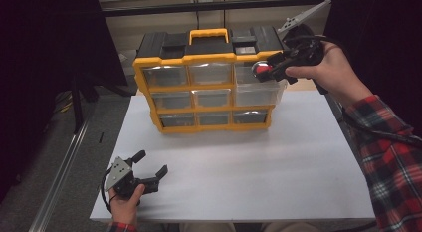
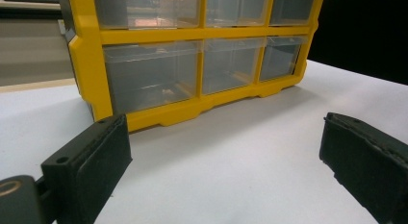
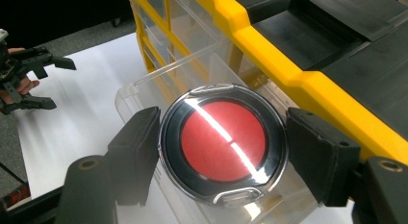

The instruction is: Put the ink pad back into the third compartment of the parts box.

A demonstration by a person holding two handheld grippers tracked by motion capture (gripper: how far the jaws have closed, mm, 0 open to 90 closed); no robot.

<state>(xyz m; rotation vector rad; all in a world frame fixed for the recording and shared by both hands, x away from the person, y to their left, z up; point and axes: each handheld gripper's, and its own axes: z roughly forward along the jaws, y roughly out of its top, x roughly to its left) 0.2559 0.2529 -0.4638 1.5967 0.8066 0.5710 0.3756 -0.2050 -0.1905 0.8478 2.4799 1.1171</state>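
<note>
A yellow and black organizer (image 1: 209, 58) with clear drawers stands at the back of the white table (image 1: 298, 162). My right gripper (image 1: 266, 70) hovers at its upper right corner, shut on a round case (image 3: 223, 140) with a red face and black rim; both pads press its sides. In the high view the round case (image 1: 261, 68) shows between the jaws. Below it a clear drawer (image 3: 144, 87) on the organizer's right side is pulled out. My left gripper (image 1: 152, 166) rests low at the table's front left, open, with nothing between its fingers (image 2: 96, 156).
The organizer's (image 2: 91, 65) bottom-row drawers face the left gripper across bare table. A yellow carry handle (image 1: 209, 34) tops the organizer. Dark floor and a metal rail (image 1: 59, 167) lie left of the table. A plaid sleeve (image 1: 393, 157) runs along the right edge.
</note>
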